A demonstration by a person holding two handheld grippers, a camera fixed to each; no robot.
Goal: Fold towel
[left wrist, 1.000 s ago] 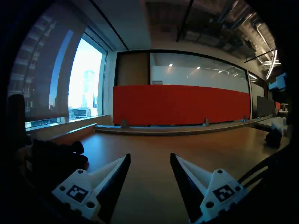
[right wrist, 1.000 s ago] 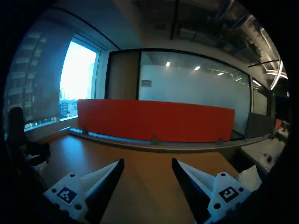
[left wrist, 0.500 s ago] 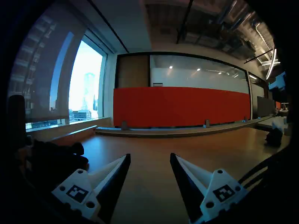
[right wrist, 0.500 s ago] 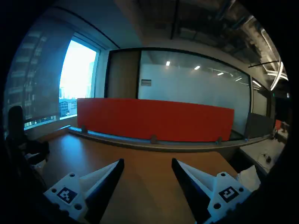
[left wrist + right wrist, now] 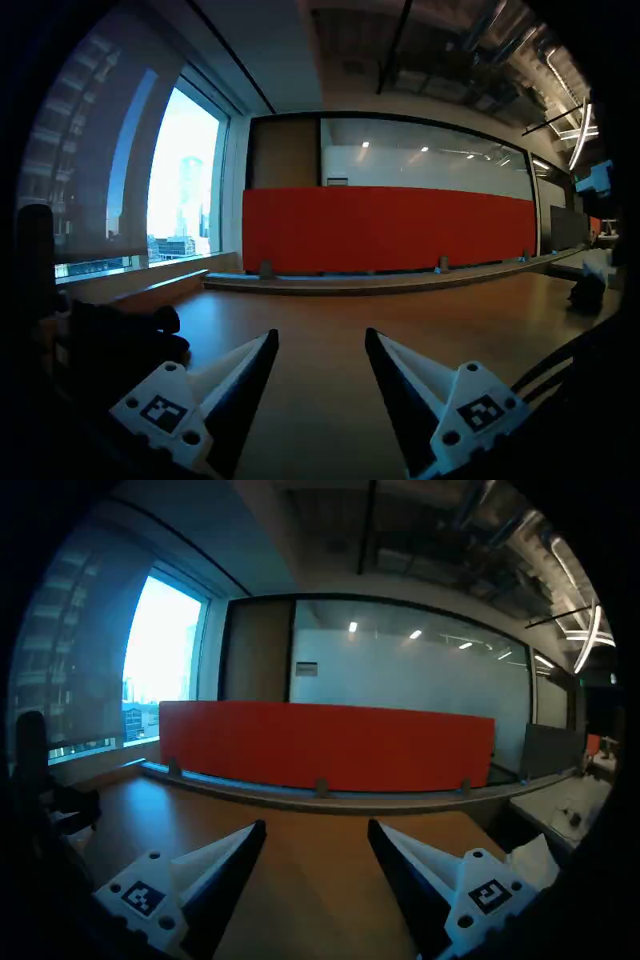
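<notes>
The left gripper has its two fingers wide apart above the brown table. The right gripper is wide apart too, over the same wood. A white crumpled thing lies just beside the right gripper's right finger (it may be the towel, I cannot tell). In the left gripper view a black lump sits by the left finger, and a small dark thing lies far off to the right. Behind the table stands a long red wall, with a bright window to its left.
</notes>
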